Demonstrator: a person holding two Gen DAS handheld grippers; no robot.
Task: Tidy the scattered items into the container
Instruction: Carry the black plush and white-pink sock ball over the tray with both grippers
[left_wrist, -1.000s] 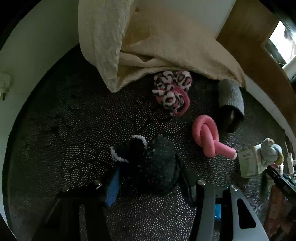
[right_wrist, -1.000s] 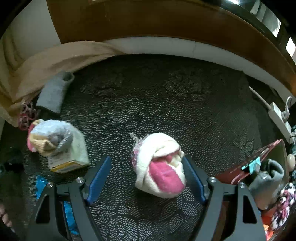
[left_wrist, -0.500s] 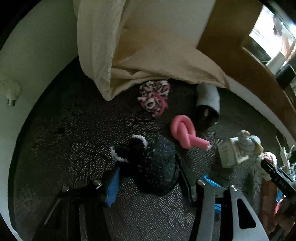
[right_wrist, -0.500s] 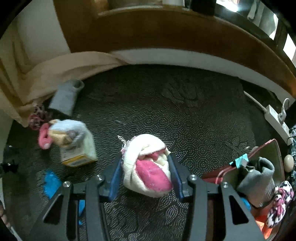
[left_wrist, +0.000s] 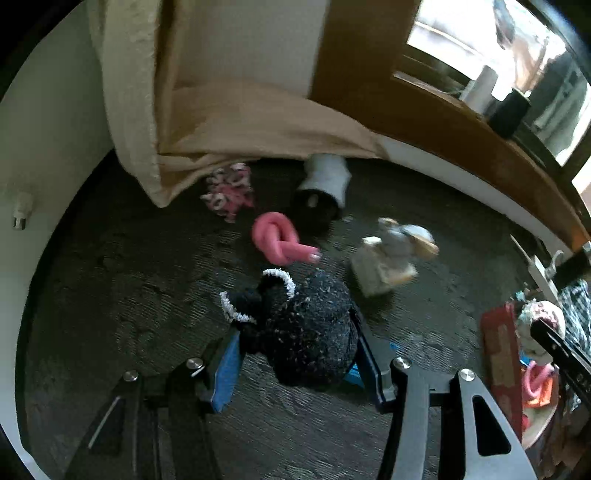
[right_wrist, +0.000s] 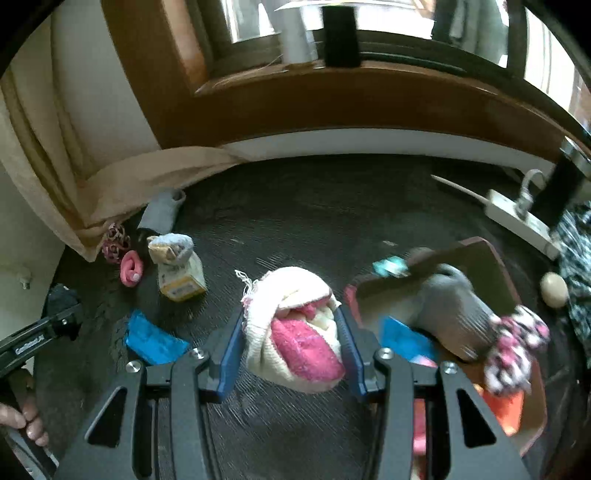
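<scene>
While the container (right_wrist: 491, 258) at our right already held a grey sock and some small things, we had the left gripper (left_wrist: 295, 354) clenched on the black sock ball (left_wrist: 310, 332) and the right gripper (right_wrist: 291, 343) on the cream-pink one (right_wrist: 295, 332), with several items left on the carpet (left_wrist: 129, 277).

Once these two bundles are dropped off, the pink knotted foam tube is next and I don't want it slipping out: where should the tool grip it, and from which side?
Take the pink knotted foam tube across its fat knot, coming straight down from above. It lies flat on the dark patterned carpet, and the loops look bulkier than the thin loose tail pointing right.
</scene>
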